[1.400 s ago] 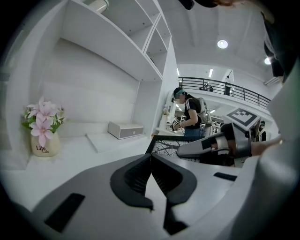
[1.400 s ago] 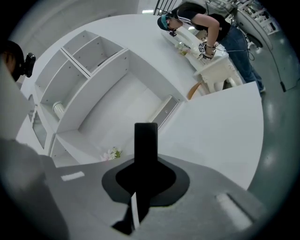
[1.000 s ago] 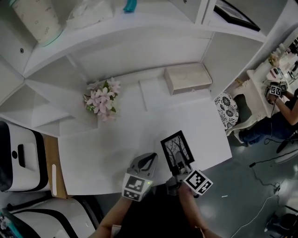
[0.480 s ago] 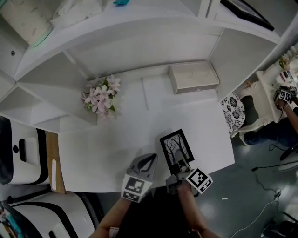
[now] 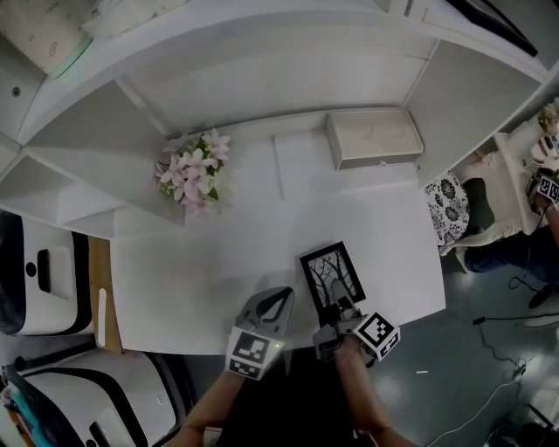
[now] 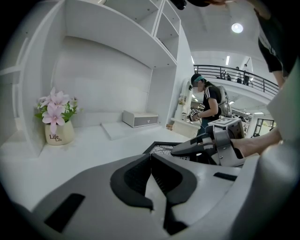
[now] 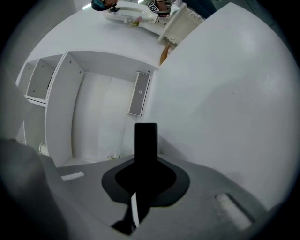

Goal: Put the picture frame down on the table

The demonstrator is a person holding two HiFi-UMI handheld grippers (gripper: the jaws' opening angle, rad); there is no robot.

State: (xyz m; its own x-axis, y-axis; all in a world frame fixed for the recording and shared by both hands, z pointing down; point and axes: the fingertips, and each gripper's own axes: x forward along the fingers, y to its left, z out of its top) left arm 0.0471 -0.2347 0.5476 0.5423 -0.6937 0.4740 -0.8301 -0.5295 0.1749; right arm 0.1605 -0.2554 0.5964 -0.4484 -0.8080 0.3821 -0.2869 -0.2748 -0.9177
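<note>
1. Picture frame (image 5: 332,275), black-edged with a tree print, low over the table (image 5: 201,271) near its front right corner; contact with the white top unclear.
2. Right gripper (image 5: 342,307): jaws clamped on the frame's near edge.
3. Left gripper (image 5: 272,306): just beside it at the table's front edge, jaws together, nothing between them.
4. Flower pot (image 5: 194,179) and white box (image 5: 374,138): well apart from the frame, at the back.

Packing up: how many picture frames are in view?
1 for sure: the frame in the right gripper, at the table's near edge. A dark edge at top right, cut off, may be another.
</note>
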